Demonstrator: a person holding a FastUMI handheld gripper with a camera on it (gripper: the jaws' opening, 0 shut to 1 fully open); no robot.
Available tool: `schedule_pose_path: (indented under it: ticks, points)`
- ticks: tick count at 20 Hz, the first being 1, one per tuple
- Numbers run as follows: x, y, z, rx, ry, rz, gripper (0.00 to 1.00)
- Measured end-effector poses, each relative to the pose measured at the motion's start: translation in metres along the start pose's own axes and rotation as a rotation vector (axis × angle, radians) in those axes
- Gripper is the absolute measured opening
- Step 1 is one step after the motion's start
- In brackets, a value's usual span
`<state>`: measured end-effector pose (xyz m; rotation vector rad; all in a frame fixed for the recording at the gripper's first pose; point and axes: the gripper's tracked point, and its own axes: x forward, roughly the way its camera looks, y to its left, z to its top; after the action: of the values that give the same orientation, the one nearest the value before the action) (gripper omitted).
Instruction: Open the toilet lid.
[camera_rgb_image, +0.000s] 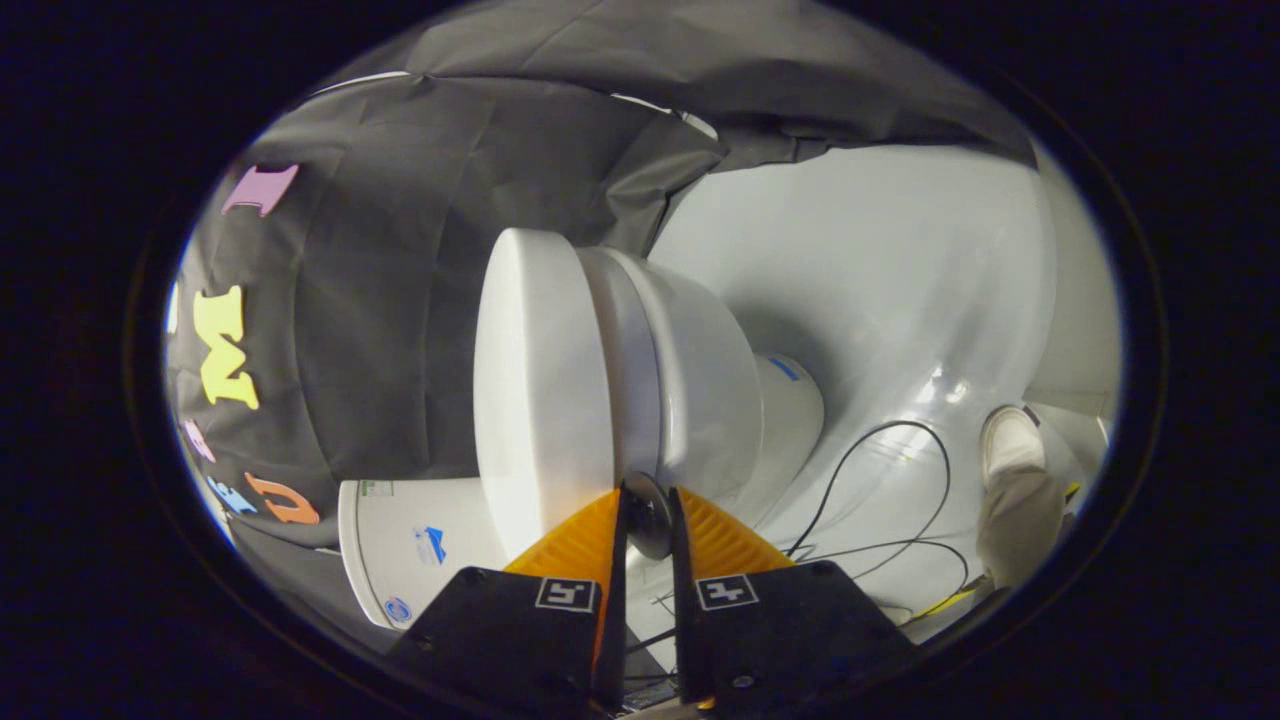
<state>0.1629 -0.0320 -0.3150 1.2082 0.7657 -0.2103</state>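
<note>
Black cloth walls and a pale glossy floor (900, 300) surround a white toilet (700, 390), seen rotated sideways from the gripper view. Its lid (540, 390) lies closed on the seat, just ahead of the hand-held gripper (648, 512). The orange fingers (570, 545) stand nearly together, pinching a small dark knob (648, 515) at the lid's edge, probably to lift it.

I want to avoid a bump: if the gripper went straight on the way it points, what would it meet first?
The gripper would probably meet the toilet first, at the seam where the closed lid sits on the bowl; the fingertips look almost there, though depth is unclear.
</note>
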Motion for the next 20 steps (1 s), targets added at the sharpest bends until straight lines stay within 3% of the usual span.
schedule_pose_path:
  ticks: [3, 6, 11, 17, 20]
  points:
    - [0.000, 0.001, 0.000, 0.018, -0.005, 0.006, 0.22]
    - [-0.003, 0.007, -0.003, -0.076, -0.029, -0.028, 0.14]
    - [-0.016, 0.022, -0.007, -0.092, -0.037, -0.024, 0.14]
    - [-0.032, 0.045, -0.011, -0.177, -0.071, -0.008, 0.14]
    - [-0.037, 0.051, -0.015, -0.256, -0.109, -0.040, 0.14]
